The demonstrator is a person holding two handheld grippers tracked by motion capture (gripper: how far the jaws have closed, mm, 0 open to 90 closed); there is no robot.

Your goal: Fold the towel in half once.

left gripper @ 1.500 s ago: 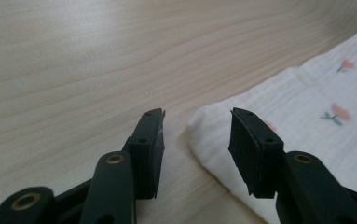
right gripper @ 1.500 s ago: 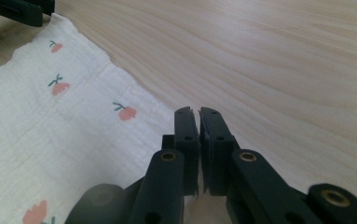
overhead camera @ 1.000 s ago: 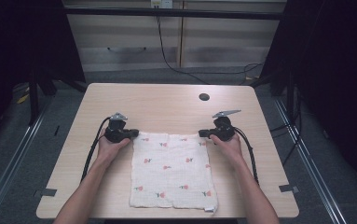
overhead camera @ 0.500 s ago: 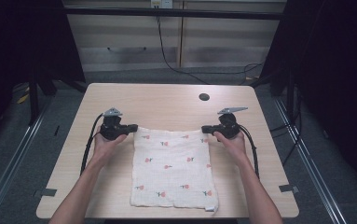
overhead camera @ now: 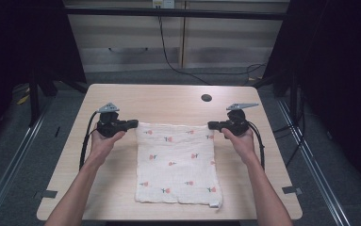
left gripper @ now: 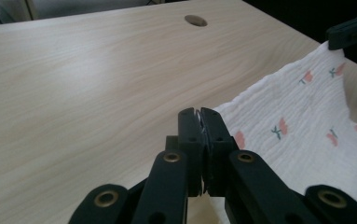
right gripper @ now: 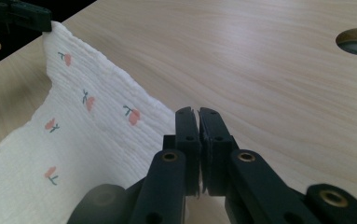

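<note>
White crinkled cotton printed with small red flowers: the cloth (overhead camera: 177, 162) lies at the centre of the high view, on the pale wood table (overhead camera: 168, 99), its near hem close to the table's lower edge. The far edge is pulled taut between the two tools. The left tongs (overhead camera: 132, 124), at centre left of the high view, are clenched on the cloth's far left corner; in the left gripper view a sliver of white fabric sits pinched between the tips at the middle of the frame (left gripper: 199, 122), with the cloth (left gripper: 302, 135) running off to the right. The right tongs (overhead camera: 212, 125), at centre right, are likewise clenched on the far right corner, and in the right gripper view the jaws stand together at mid-frame (right gripper: 198, 122) with the cloth (right gripper: 87, 135) stretching to the upper left, its edge raised off the wood. A round cable hole (overhead camera: 206, 98) sits in the table above the cloth. Assessment: both corners are secured and the far edge is just lifted, so the grasping stage appears complete. The fold, presumably bringing the far edge toward the near hem, is not yet made; the cloth's lower part is flat on the table, and laying down, aligning and releasing remain.
</note>
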